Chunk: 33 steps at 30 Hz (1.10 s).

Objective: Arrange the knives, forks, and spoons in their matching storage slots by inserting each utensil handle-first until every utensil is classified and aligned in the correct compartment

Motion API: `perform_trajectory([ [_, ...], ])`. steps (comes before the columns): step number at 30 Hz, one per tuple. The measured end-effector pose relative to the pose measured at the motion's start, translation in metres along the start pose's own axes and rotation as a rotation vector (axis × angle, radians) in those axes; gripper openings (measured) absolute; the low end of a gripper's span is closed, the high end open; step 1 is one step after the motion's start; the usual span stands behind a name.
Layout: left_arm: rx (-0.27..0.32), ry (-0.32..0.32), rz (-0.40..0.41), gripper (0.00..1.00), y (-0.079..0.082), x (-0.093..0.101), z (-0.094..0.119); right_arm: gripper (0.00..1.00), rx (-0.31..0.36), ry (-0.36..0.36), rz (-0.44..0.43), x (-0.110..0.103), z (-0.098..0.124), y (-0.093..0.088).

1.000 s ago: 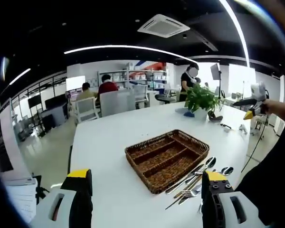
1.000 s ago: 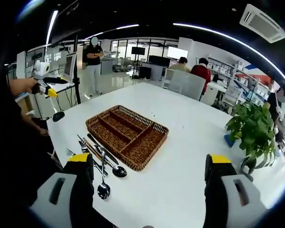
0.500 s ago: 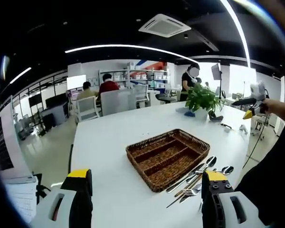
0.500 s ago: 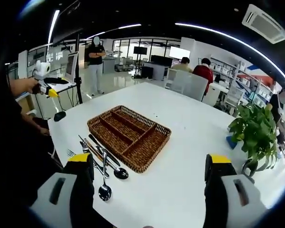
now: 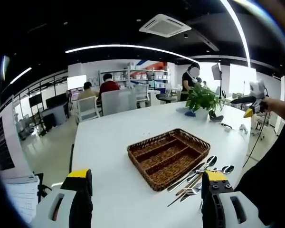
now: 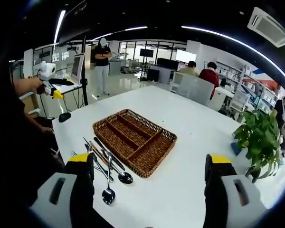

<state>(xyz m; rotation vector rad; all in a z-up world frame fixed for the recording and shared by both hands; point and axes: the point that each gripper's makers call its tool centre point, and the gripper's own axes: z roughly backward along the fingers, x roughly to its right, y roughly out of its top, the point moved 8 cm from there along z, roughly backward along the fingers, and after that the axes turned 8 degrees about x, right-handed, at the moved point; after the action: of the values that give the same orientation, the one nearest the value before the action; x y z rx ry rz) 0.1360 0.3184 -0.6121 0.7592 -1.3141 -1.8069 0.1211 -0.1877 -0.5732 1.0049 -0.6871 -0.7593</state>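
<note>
Utensils (image 6: 104,164): a loose bundle of knives, forks and spoons on the white table (image 6: 194,137), touching or just beside the near long edge of the basket (image 6: 135,141). In the right gripper view it lies just ahead of that tool's left jaw; in the left gripper view the bundle (image 5: 197,178) lies just ahead of that tool's right jaw. One spoon (image 6: 108,192) lies apart from the rest, bowl toward the right tool.

Change: over the last second both views drift slightly. The basket sits a little farther right in the right gripper view, and barely shifts in the left one. This is camera motion. Utensils and basket hold their places on the table. Judgement: no utensil is picked up yet, and sorting has not begun.

Basket: wicker, rectangular, three long slots side by side, plus what may be a short cross slot at one end. All slots look empty in both views. In the left gripper view the basket (image 5: 168,156) lies ahead, right of centre.

Left gripper (image 5: 145,199): jaws spread wide, nothing between them, above the table edge.

Right gripper (image 6: 149,190): jaws spread wide, nothing between them, short of the bundle.

Surroundings: a potted plant (image 6: 261,140) ahead and to the right of the right tool, well apart from the basket. People sit and stand in the office behind.
</note>
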Motion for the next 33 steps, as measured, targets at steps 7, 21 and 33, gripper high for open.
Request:
perform_trajectory([
  [7, -0.003, 0.002, -0.004, 1.00, 0.001, -0.001, 0.002, 0.97, 0.009, 0.014, 0.002, -0.002, -0.002, 0.003],
  [21, -0.006, 0.005, -0.003, 1.00, 0.002, -0.002, 0.004, 0.92, -0.003, 0.048, 0.031, -0.007, -0.011, 0.006],
  [33, -0.007, 0.006, 0.020, 1.00, -0.002, 0.002, 0.003, 0.87, -0.013, 0.082, 0.017, -0.014, -0.027, -0.016],
])
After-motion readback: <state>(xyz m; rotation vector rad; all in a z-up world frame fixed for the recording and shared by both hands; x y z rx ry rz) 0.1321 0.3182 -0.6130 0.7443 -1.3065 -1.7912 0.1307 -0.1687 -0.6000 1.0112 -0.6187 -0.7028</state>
